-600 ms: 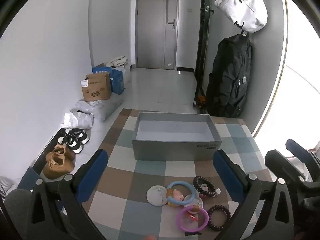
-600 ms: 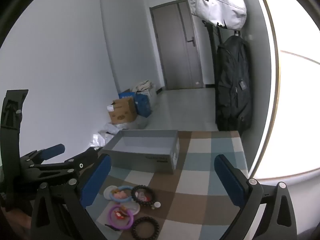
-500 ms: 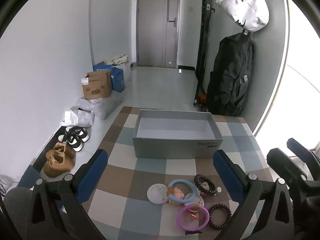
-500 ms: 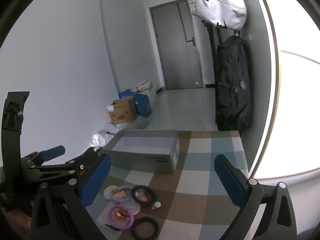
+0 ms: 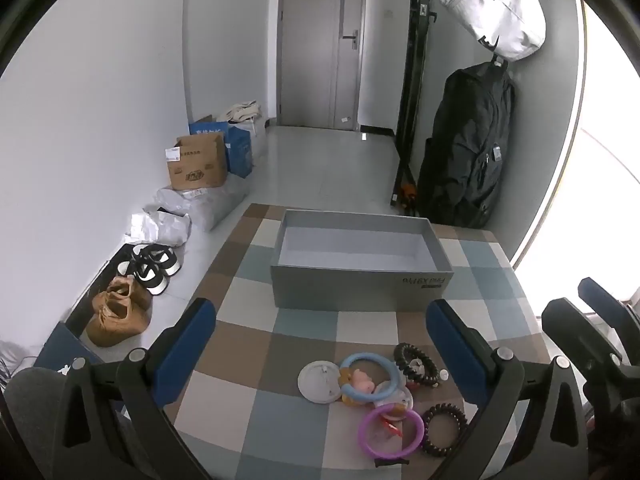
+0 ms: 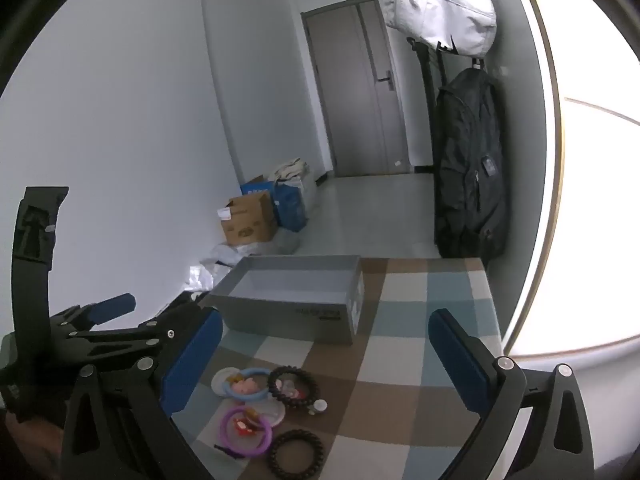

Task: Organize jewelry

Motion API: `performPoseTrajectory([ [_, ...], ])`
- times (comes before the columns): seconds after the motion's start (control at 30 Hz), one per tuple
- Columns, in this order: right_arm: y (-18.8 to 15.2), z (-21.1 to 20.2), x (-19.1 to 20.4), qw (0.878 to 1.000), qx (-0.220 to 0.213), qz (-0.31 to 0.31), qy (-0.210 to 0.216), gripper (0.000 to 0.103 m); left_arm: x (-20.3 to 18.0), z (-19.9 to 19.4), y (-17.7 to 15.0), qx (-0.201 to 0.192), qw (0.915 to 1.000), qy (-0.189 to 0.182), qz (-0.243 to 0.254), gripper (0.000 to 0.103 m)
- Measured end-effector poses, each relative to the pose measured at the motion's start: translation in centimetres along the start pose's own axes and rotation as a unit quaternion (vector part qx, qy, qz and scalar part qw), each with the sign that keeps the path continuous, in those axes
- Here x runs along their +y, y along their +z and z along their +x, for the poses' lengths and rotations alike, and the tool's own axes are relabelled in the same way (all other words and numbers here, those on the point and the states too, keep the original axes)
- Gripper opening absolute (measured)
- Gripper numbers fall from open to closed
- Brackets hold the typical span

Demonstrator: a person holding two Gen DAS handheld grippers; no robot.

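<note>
An empty grey box [image 5: 360,264] stands on the checked table [image 5: 248,292]; it also shows in the right wrist view [image 6: 296,296]. In front of it lies a cluster of jewelry: a blue ring [image 5: 372,376], a purple ring [image 5: 390,430], a white disc [image 5: 320,382], a dark bead bracelet [image 5: 414,364] and a dark coil band [image 5: 444,428]. The cluster shows in the right wrist view too: purple ring [image 6: 246,430], bead bracelet [image 6: 294,384], coil band [image 6: 296,454]. My left gripper [image 5: 320,344] is open and empty above the cluster. My right gripper [image 6: 324,352] is open and empty to the right.
The table's left edge drops to a floor with shoes [image 5: 152,264], bags and a cardboard box [image 5: 198,164]. A black coat [image 5: 468,148] and white bag [image 5: 496,8] hang at the right wall. A closed door [image 5: 320,44] is at the back.
The left gripper has pulled back and up slightly, so the box and jewelry sit a little further into view. The right gripper has hardly moved.
</note>
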State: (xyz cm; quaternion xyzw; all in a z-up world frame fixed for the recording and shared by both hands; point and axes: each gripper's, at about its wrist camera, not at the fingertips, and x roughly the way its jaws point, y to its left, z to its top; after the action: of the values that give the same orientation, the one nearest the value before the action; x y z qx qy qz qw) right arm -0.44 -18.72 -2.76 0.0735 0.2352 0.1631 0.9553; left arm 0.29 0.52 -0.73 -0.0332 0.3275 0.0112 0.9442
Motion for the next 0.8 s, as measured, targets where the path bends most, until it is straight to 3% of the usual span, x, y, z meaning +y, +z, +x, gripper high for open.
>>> performPoseTrajectory([
  [0.8, 0.07, 0.23, -0.54, 1.0, 0.001, 0.011, 0.001, 0.103, 0.45, -0.04, 0.45, -0.005, 1.0, 0.001, 0.003, 0.102],
])
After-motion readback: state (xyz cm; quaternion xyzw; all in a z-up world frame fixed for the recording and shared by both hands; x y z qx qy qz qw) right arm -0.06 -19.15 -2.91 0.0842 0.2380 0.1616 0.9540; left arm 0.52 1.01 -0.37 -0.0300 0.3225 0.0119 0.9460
